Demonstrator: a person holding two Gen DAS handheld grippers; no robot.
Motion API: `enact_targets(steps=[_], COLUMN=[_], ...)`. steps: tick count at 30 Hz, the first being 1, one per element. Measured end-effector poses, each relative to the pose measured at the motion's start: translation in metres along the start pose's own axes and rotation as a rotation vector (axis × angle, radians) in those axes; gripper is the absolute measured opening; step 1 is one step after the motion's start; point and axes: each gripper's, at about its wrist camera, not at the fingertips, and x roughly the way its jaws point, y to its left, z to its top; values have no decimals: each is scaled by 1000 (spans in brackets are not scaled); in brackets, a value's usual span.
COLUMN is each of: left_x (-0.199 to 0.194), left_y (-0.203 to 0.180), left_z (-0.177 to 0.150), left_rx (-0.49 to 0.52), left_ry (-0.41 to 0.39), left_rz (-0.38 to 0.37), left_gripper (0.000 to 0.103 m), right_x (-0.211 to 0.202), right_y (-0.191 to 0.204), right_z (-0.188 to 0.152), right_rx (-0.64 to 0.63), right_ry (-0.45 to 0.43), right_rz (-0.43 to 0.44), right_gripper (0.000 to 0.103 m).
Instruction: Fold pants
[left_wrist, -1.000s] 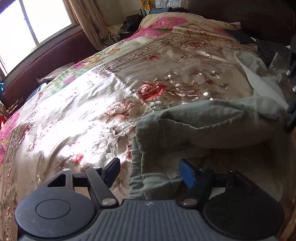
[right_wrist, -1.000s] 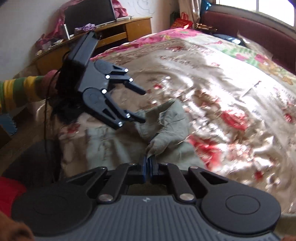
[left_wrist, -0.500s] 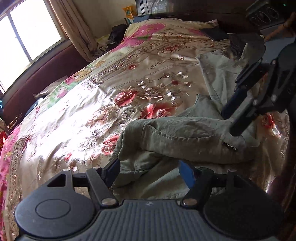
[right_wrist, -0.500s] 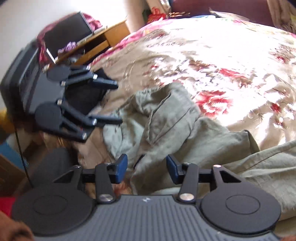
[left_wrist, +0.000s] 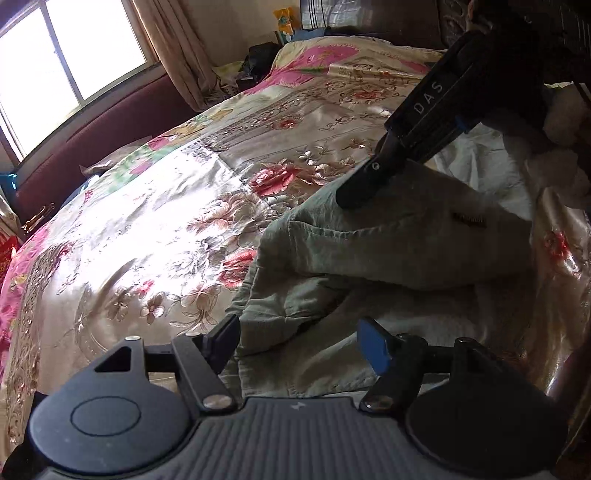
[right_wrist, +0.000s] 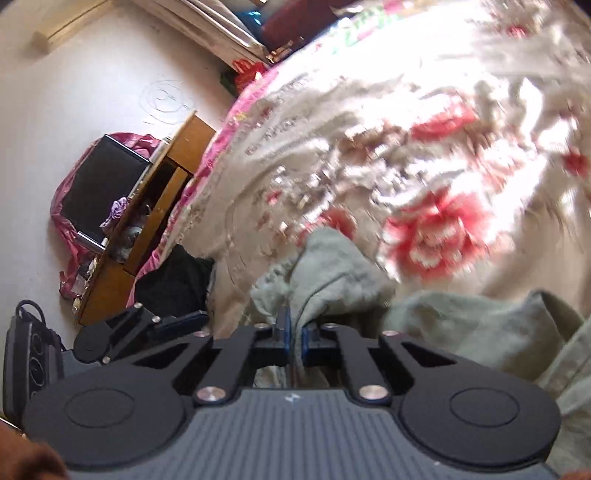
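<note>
- Floral satin bedspread (left_wrist: 177, 206), cream ground, red and pink blooms; covers the bed, glare in the sunlit middle.
- Window (left_wrist: 62, 62) at upper left, bright; beige curtain (left_wrist: 173, 55) hanging beside it.
- Dark maroon padded bed frame (left_wrist: 110, 136) running under the window.
- Wooden desk (right_wrist: 147, 229) against the white wall (right_wrist: 74, 92); dark screen (right_wrist: 99, 188) standing on it, pink cloth behind.
- Dark garment (right_wrist: 173, 280) at the bed edge near the desk.

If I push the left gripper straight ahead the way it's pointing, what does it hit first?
Most likely the pants: the left gripper is open with rumpled green cloth lying between and just beyond its fingers. The right gripper comes further along that line, though depth is hard to judge.
</note>
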Motion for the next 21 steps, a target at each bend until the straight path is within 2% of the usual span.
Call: enact_targets(steps=[2,3,5,6,8,9,10,12,15,19,21], left_x=[-9,-15,-24,-28,-32,-33,-33,-31,-23,-11,-8], left_y=[9,15,24,26,27,26,25,19,5,-6,-13], left_z=[-3,-6,-18,-26,-41,-49,-54,-59,-59,-54,-53], left_rx=[-24,-38,-72,-85,-101,-105,-110,-107,-48,42,61], left_ry=[-1,9,52,77,120,137,147,146,126,116,128], left_rz=[27,43,63,68,81,91,91,85,100,118,89], left_gripper=[83,84,84,84,84,84,84,84,84,84,84], right_x=[6,11,25,32,42,45,46,44,28,-5,-23], right_y=[42,59,90,107,124,127,123,112,94,65,44], right_z=[1,-2,-19,-37,-69,-84,-90,-93,-87,-83,-80], right_rx=[-254,-342,-503,-628,-817,-865,-853,-773,-688,-616,-564], right_ry=[-50,-49,8,62,111,134,157,189,182,186,187], right_rz=[-27,-5,81,96,36,16,17,-11,-71,-188,-262], right_gripper=[8,8,8,9,15,20,25,25,26,39,40])
